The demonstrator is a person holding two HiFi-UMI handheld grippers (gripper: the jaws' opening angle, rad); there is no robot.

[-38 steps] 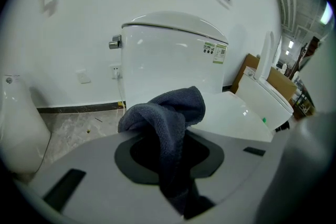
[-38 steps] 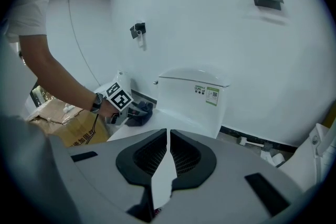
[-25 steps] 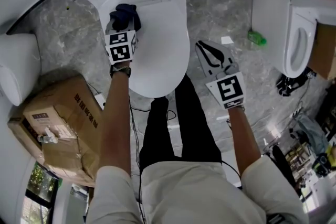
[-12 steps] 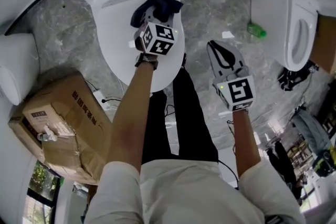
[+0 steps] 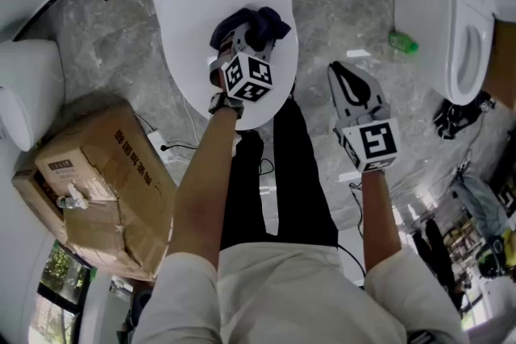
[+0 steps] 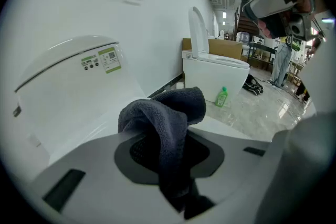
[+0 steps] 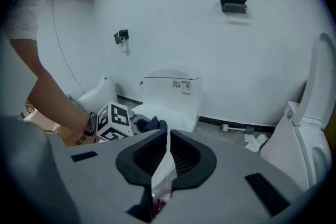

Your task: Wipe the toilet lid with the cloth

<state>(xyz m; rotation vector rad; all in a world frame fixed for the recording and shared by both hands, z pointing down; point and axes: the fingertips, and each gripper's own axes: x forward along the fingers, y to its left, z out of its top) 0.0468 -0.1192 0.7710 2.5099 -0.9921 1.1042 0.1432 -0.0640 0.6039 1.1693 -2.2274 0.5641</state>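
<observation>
Cloth (image 5: pixel 256 22) clamped in left gripper (image 5: pixel 240 40), seemingly mid-wipe on toilet lid (image 5: pixel 193 20) right side; next sweep needs steady contact; right gripper (image 5: pixel 348 84) closed, empty.

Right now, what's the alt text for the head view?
Seen from above, the left gripper holds a dark blue cloth over a closed white toilet lid. The right gripper hangs beside it above the grey floor, jaws shut. A cardboard box sits at lower left.

Pale short-sleeved shirt (image 5: pixel 306 294), black trousers (image 5: pixel 278 189), seemingly a wristwatch (image 5: pixel 225 102).
</observation>
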